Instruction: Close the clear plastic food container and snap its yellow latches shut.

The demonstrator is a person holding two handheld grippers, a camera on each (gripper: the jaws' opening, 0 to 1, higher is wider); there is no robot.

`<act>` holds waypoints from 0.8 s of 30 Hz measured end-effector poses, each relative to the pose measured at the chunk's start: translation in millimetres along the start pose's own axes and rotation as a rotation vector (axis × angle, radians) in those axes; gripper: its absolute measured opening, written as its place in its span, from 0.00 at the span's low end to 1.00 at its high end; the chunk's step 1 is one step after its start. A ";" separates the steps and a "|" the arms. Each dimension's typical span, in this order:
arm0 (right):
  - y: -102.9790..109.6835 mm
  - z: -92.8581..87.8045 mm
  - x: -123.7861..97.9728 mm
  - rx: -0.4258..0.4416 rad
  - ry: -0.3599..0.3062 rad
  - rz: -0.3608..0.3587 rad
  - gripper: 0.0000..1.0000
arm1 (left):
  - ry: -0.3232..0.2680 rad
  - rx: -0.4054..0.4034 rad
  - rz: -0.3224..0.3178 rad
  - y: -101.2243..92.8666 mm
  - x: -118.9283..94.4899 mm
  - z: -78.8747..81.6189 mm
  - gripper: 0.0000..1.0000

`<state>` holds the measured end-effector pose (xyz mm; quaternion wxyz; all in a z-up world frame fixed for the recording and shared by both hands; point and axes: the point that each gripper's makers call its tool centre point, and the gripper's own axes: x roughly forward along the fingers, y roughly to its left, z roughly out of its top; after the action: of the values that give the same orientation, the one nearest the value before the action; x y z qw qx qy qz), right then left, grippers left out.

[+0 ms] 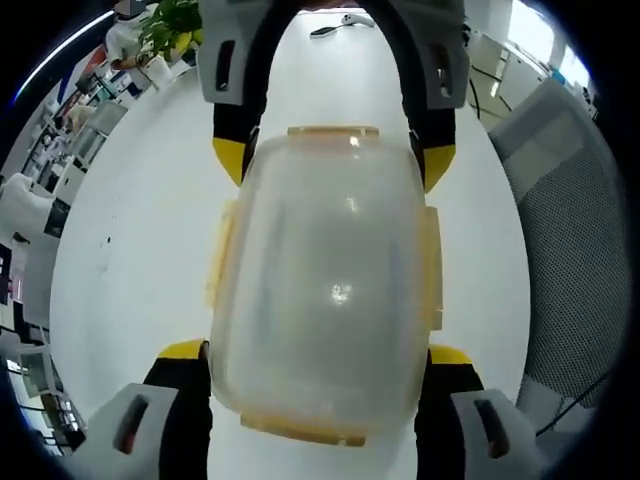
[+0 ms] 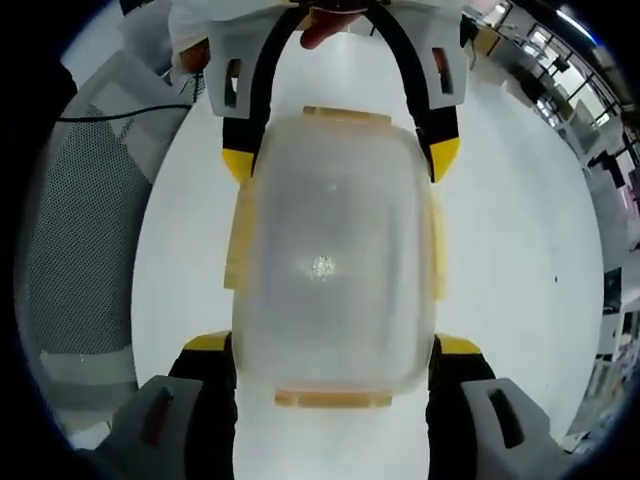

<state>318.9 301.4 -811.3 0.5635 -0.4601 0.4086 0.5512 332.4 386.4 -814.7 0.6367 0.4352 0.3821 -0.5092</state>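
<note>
The clear plastic food container (image 1: 325, 280) lies on the white table with its lid on, hazy and rounded. Yellow latches show at its far end (image 1: 333, 131), near end (image 1: 300, 432) and both long sides (image 1: 432, 262). My left gripper (image 1: 317, 352) is open, its yellow-tipped jaws set wide either side of the near end and close to the walls. The right gripper (image 1: 334, 162) straddles the far end in the same way. In the right gripper view the container (image 2: 330, 260) lies between my right gripper (image 2: 333, 345) and the left gripper (image 2: 340, 160).
The round white table (image 1: 130, 250) spreads around the container. A grey mesh chair back (image 1: 575, 230) stands beside it, and the chair (image 2: 80, 240) appears again in the right gripper view. A potted plant (image 1: 170, 25) sits at the far edge. A dark utensil (image 1: 335, 27) lies beyond.
</note>
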 end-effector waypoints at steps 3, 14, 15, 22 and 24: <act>-4.1 -0.5 0.2 0.003 0.004 0.000 0.76 | -0.001 0.001 0.000 3.7 0.8 0.3 0.82; -16.7 -1.6 -0.2 0.037 -0.008 -0.006 0.76 | 0.038 0.046 -0.011 19.0 5.2 1.1 0.82; -18.3 -1.8 -0.4 0.034 -0.010 -0.005 0.76 | 0.036 0.043 -0.010 20.3 5.0 1.1 0.82; -27.8 -2.3 0.8 0.018 0.009 -0.004 0.76 | 0.019 0.020 -0.006 28.3 6.2 2.0 0.82; -31.0 -3.1 0.7 0.014 0.007 -0.003 0.76 | 0.022 0.015 -0.004 31.1 7.1 2.4 0.82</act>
<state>350.0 299.5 -810.6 0.5661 -0.4585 0.4139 0.5459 364.3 385.0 -815.4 0.6281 0.4446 0.3860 -0.5087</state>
